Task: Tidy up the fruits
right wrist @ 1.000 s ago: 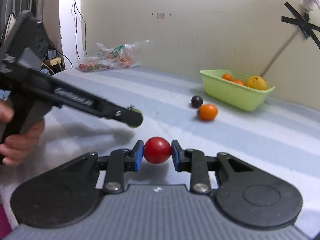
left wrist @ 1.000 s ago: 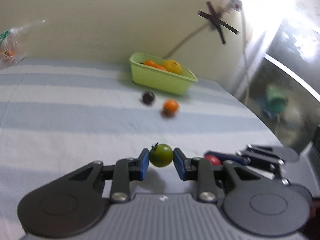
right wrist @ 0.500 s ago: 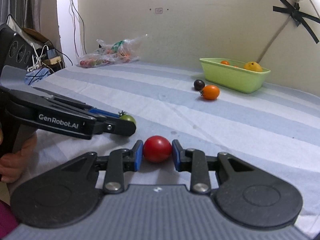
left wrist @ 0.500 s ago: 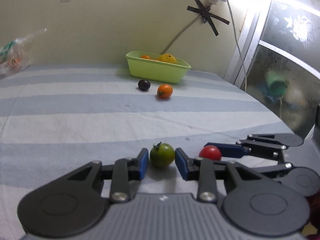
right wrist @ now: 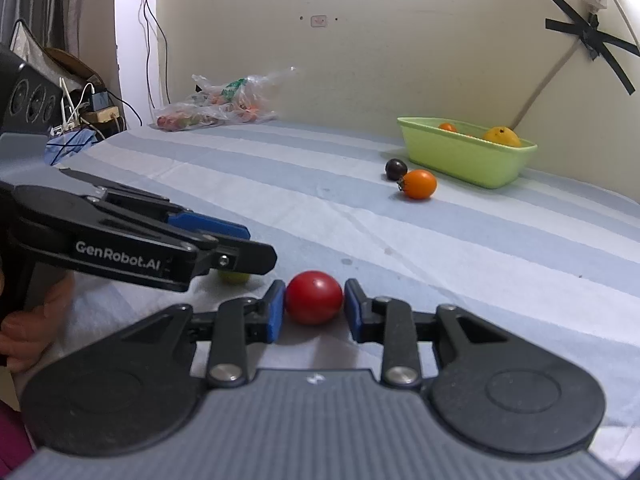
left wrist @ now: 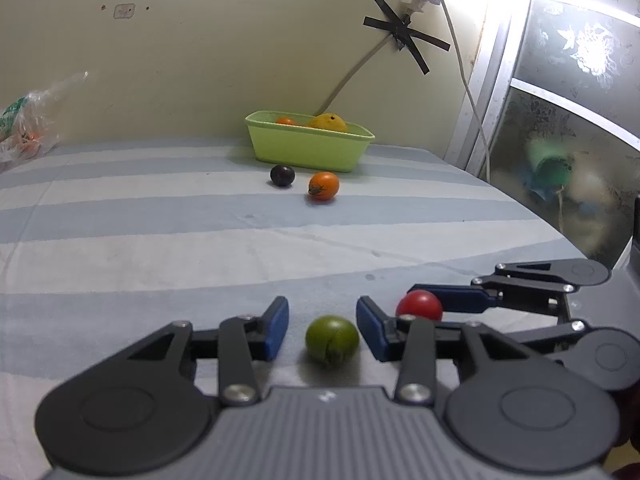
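A green tomato [left wrist: 331, 340] lies on the striped cloth between the spread fingers of my left gripper [left wrist: 322, 327], which is open and clear of it. My right gripper [right wrist: 314, 305] has its pads against a red tomato [right wrist: 314, 297] that rests on the cloth; it also shows in the left wrist view [left wrist: 419, 305]. A light-green tray [left wrist: 306, 147] far back holds an orange fruit and a yellow fruit. A dark plum [left wrist: 282, 175] and an orange tomato [left wrist: 323, 185] lie in front of it. In the right wrist view the left gripper [right wrist: 224, 240] hides most of the green tomato [right wrist: 234, 277].
A clear plastic bag of produce [right wrist: 218, 100] lies at the far left against the wall. The striped cloth [left wrist: 160, 240] covers the surface. A glass door [left wrist: 560, 140] stands on the right. A taped cable [left wrist: 400, 36] runs down the wall.
Both grippers came down to the cloth. My left gripper opened and let the green tomato go onto the cloth. The red tomato now rests on the cloth between the right fingers.
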### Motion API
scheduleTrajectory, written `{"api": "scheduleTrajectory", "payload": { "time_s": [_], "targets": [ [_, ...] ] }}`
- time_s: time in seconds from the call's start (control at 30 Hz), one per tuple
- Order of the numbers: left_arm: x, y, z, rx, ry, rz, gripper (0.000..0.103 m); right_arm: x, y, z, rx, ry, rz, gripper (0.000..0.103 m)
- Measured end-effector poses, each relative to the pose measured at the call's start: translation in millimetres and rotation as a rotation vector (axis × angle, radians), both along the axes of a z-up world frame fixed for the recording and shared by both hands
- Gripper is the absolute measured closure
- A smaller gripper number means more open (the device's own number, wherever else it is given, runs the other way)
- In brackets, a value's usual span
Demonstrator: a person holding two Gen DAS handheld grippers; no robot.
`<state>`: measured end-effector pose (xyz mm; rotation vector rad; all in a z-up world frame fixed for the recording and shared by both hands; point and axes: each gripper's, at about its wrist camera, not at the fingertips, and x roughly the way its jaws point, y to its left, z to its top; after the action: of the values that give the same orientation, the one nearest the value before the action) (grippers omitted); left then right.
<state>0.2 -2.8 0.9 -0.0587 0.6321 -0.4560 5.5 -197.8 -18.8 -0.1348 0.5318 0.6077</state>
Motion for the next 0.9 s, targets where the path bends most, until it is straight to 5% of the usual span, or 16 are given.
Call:
{"api": "scheduleTrajectory", "payload": {
  "time_s": [0.9],
  "targets": [
    [0.4, 2.5, -0.6, -0.020, -0.001, -0.001, 0.075, -4.5, 2.2, -0.6, -0.017, -0.011, -0.013, 0.067]
  ]
}}
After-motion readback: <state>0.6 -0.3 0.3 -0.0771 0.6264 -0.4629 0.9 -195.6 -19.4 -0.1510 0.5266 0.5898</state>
